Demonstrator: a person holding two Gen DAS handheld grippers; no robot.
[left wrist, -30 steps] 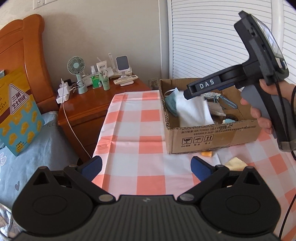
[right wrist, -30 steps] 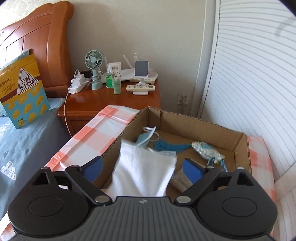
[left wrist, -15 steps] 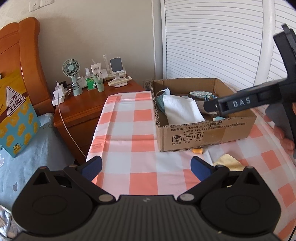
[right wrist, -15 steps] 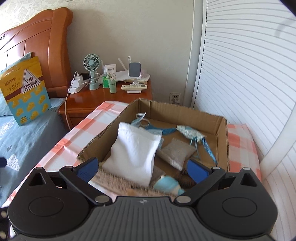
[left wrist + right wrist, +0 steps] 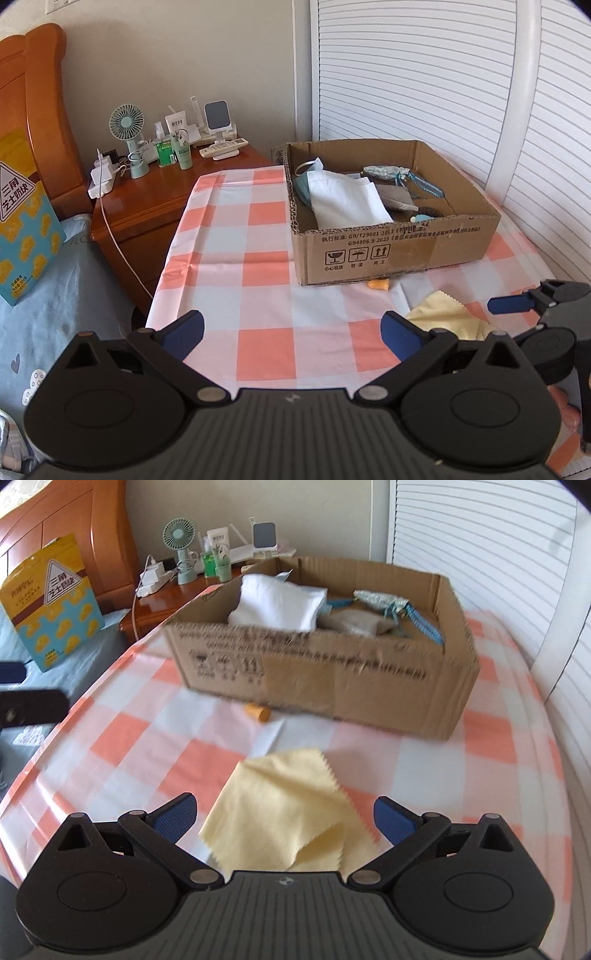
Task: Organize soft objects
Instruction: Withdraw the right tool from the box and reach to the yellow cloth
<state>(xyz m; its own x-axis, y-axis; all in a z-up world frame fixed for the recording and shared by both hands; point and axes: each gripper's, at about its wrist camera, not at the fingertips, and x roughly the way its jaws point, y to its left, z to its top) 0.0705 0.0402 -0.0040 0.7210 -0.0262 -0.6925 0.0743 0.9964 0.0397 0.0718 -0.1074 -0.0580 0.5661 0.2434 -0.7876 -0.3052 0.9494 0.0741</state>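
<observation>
A cardboard box (image 5: 399, 247) (image 5: 332, 686) stands on the checked tablecloth and holds a white pouch (image 5: 345, 201) (image 5: 279, 603), a grey pouch (image 5: 351, 622), a face mask and a blue-green drawstring bag (image 5: 380, 600). A yellow cloth (image 5: 284, 816) (image 5: 448, 315) lies crumpled in front of the box. My right gripper (image 5: 284, 818) is open and empty, low over the yellow cloth, with a finger on either side. My left gripper (image 5: 291, 330) is open and empty above the near tablecloth. A small orange object (image 5: 258, 712) (image 5: 378, 285) lies at the box's front wall.
A wooden nightstand (image 5: 147, 206) at the back left carries a small fan (image 5: 127, 123), bottles, chargers and a remote. A yellow and blue bag (image 5: 51, 602) leans on the bed's headboard. White slatted doors (image 5: 424, 74) close the right side.
My right gripper has left the white pouch in the box, pulled back out and dropped down to the yellow cloth. My left gripper has backed away slightly.
</observation>
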